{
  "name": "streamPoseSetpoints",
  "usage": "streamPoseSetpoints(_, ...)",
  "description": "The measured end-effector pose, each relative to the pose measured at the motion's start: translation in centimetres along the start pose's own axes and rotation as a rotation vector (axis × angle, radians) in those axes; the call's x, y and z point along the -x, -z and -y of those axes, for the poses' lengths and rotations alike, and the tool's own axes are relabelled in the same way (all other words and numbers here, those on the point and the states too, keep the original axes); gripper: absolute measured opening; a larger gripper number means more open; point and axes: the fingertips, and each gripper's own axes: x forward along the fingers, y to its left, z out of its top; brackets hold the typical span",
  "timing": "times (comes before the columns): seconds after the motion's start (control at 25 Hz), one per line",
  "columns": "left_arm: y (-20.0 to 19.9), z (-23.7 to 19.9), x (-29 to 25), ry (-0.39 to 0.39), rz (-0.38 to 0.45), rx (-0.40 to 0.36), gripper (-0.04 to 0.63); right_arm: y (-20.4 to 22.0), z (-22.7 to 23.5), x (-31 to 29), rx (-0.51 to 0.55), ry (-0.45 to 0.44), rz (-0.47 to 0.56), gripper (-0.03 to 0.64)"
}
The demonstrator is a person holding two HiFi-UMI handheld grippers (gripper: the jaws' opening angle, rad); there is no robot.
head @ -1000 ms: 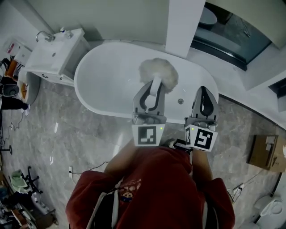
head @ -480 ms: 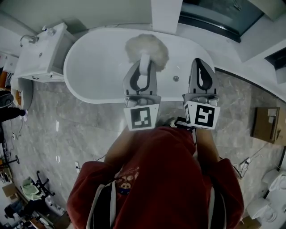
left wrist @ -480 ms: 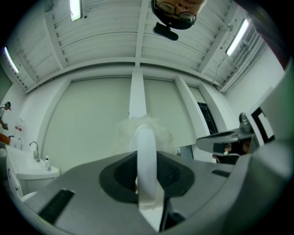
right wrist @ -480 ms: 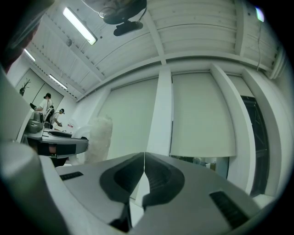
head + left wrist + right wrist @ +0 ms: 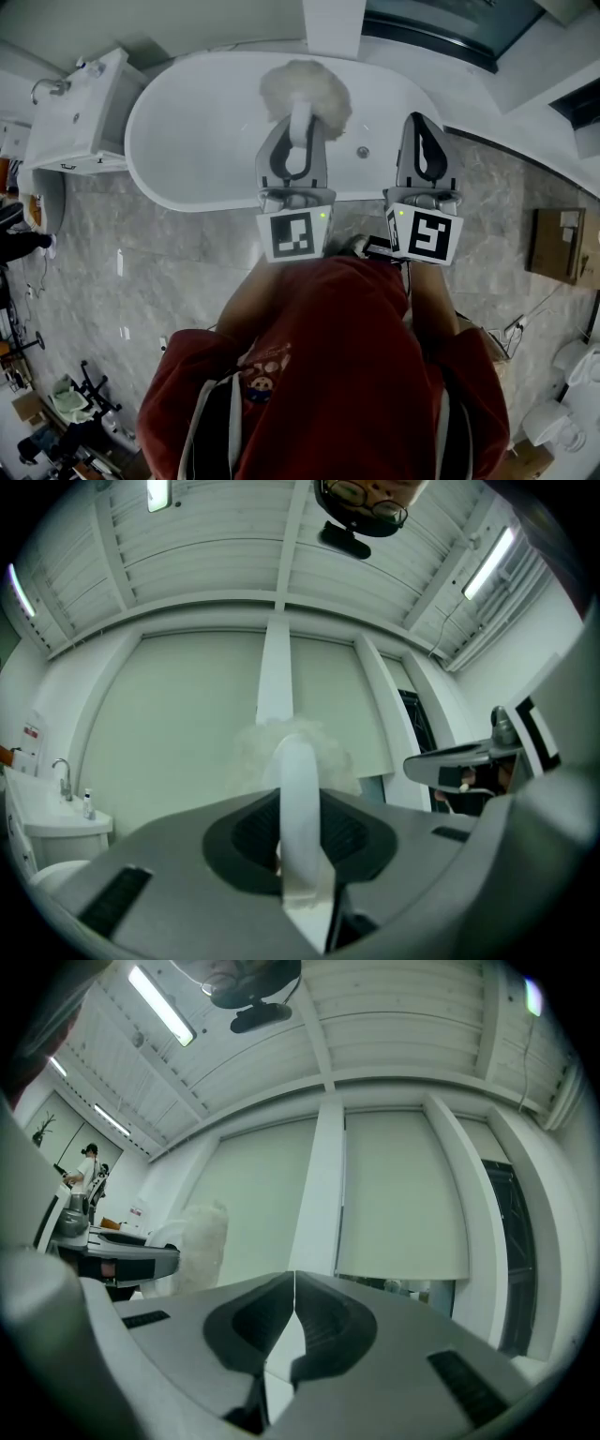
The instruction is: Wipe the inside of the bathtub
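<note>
Bathtub [image 5: 187, 141] beneath left tool [image 5: 298, 127] clamped on duster handle [image 5: 300, 141]; right tool [image 5: 419, 120] alongside, jaws together, empty

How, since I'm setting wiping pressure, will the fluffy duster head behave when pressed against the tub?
The duster head looks loose and fibrous, so it will probably squash and spread. Its white handle, clamped in the left gripper, looks like rigid plastic, so it likely won't flex much.

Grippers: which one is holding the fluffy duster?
The left gripper, shut on the white handle of the duster above the bathtub; the right gripper is shut with nothing between its jaws.
</note>
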Motion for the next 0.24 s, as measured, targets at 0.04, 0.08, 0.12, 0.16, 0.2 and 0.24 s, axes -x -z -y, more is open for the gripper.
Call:
streamPoseSetpoints(0.04, 0.05, 0.21, 0.00, 0.004, -0.001, 0.001, 0.094, 0.17, 0.17, 0.21, -0.001, 0.005, -0.003, 0.012)
streamPoseSetpoints(0.08, 0.12, 0.42, 0.03, 0.008, -0.004, 0.002, 0.094, 0.30, 0.32, 0.43, -0.002, 0.009, -0.005, 0.012)
streamPoseSetpoints(0.12, 0.19, 0.62, 0.04, 0.012, -0.007, 0.000, 0.094, 0.39, 0.46, 0.59, -0.004, 0.014, -0.007, 0.012)
streamPoseSetpoints(0.16, 0.25, 0.81, 0.01, 0.017, -0.010, -0.002, 0.094, 0.46, 0.62, 0.71, -0.004, 0.018, -0.008, 0.012)
streamPoseSetpoints(0.2, 0.28, 1.01, -0.05, 0.022, -0.012, -0.004, 0.094, 0.52, 0.79, 0.78, -0.004, 0.022, -0.008, 0.012)
streamPoseSetpoints(0.24, 0.32, 1.21, -0.11, 0.026, -0.014, -0.006, 0.094, 0.58, 0.97, 0.85, -0.004, 0.026, -0.009, 0.012)
